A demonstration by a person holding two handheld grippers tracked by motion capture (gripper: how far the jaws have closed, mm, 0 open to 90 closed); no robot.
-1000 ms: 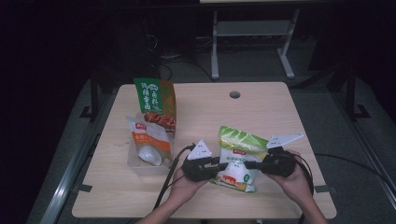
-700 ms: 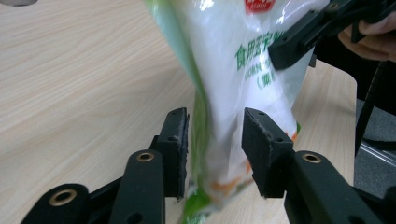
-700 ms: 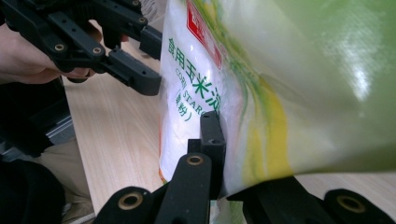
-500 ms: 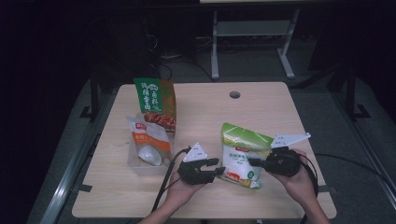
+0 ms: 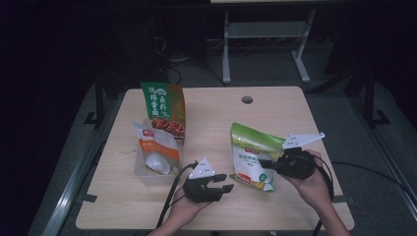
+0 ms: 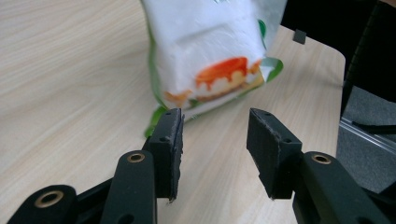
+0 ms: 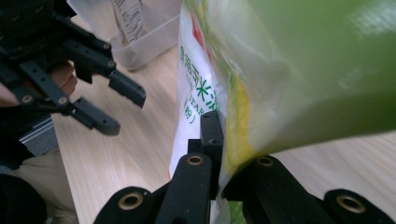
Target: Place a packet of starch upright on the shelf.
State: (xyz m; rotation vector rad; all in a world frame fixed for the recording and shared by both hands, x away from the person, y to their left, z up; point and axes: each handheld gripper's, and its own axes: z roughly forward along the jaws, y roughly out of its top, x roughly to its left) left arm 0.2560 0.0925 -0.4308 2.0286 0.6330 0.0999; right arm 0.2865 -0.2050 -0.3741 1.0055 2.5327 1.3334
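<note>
Since the earlier frame the left gripper [image 5: 209, 185] has let go of the green-and-white bag [image 5: 251, 156] and drawn back toward 7 o'clock; its jaws gape empty. The right gripper [image 5: 268, 163] stays clamped on the bag's right edge and is the nearer one. The bag stands at the table's [image 5: 275, 108] 5 o'clock, long axis upright, at 2 o'clock from the left gripper.

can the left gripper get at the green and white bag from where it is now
Probably yes. The left gripper is open, and bare table lies between it and the green and white bag, whose far edge the right gripper clamps.
</note>
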